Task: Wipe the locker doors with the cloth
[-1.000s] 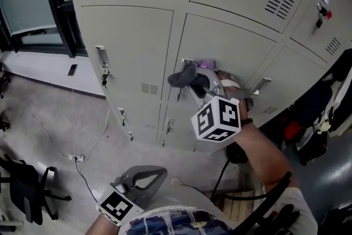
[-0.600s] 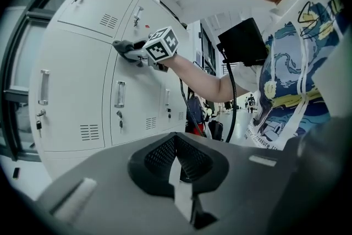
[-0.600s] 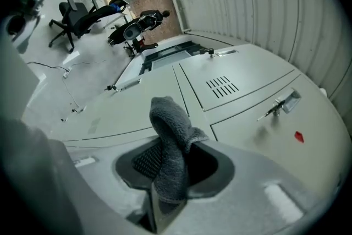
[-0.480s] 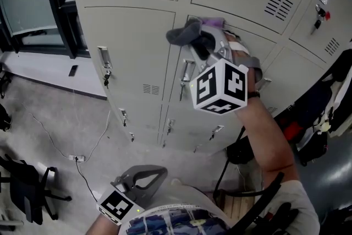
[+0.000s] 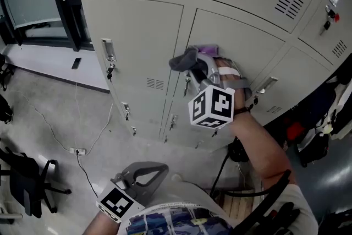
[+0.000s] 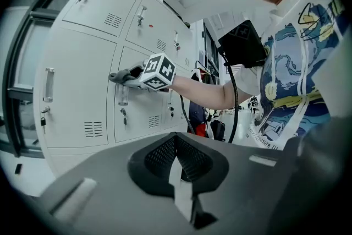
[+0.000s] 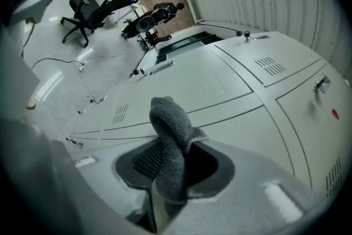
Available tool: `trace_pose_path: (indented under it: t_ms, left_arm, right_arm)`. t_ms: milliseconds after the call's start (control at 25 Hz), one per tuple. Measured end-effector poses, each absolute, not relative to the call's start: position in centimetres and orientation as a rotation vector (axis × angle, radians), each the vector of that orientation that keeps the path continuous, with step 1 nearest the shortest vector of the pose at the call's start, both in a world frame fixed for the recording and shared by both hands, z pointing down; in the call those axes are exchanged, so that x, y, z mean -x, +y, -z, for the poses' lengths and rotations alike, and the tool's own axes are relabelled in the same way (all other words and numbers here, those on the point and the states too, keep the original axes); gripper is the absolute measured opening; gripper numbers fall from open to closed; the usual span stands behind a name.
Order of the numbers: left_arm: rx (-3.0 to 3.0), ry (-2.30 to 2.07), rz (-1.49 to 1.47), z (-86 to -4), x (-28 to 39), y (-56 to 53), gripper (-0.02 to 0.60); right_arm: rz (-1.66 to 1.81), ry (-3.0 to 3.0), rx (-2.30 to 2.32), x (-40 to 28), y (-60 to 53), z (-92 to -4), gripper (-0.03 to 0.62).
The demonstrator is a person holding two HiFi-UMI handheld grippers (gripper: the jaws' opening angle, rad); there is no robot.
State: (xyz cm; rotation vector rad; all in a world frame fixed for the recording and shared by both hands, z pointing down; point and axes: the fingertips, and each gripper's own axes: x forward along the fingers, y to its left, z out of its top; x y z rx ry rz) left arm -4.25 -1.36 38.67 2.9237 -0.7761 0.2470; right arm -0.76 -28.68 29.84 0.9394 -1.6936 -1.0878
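Cloth (image 7: 170,140) — clamped in right claw (image 7: 161,199), long axis toward locker door (image 7: 220,85); left claw (image 6: 181,195) closed, empty

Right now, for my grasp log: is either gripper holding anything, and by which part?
The right gripper pinches the grey cloth by one end; the rest sticks out. The left gripper is shut, empty.

- My right tool (image 5: 193,67) is grey, topped by a white cube (image 5: 212,107) with black square markers
- My left tool (image 5: 147,174) is grey too, with one black-and-white marker (image 5: 116,203)
- I wear a white T-shirt (image 5: 176,222) with blue swirl print and a black wristband (image 5: 244,110)
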Motion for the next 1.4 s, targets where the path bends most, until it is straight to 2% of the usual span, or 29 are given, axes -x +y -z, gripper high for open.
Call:
trace_pose_path:
  t_ms: [200, 600, 840, 1040, 1400]
  left_arm:
    - [-2.929, -0.773, -0.257, -38.8, 4.0, -1.3, 0.003]
    - [-2.896, -0.787, -0.257, -39.3, 4.1, -1.1, 0.003]
    - [-2.897, -0.787, -0.259, -39.4, 4.0, -1.1, 0.003]
    - [-2.897, -0.773, -0.260, -39.5, 3.8, -1.2, 0.003]
    - [-2.907, -0.726, -0.281, -39.8, 2.9, -1.2, 0.003]
  right_arm:
    - [1.117, -1.670, -0.971, 0.9, -28.4, -30.6, 0.112]
    - [0.915, -1.729, -0.821, 0.7, -28.5, -39.0, 0.112]
    - [0.912, -1.799, -0.822, 0.7, -27.6, -38.4, 0.112]
    - [0.939, -1.817, -0.869, -0.7, -25.6, -38.3, 0.112]
    - [0.836, -1.715, -0.823, -4.4, -26.4, -44.6, 0.112]
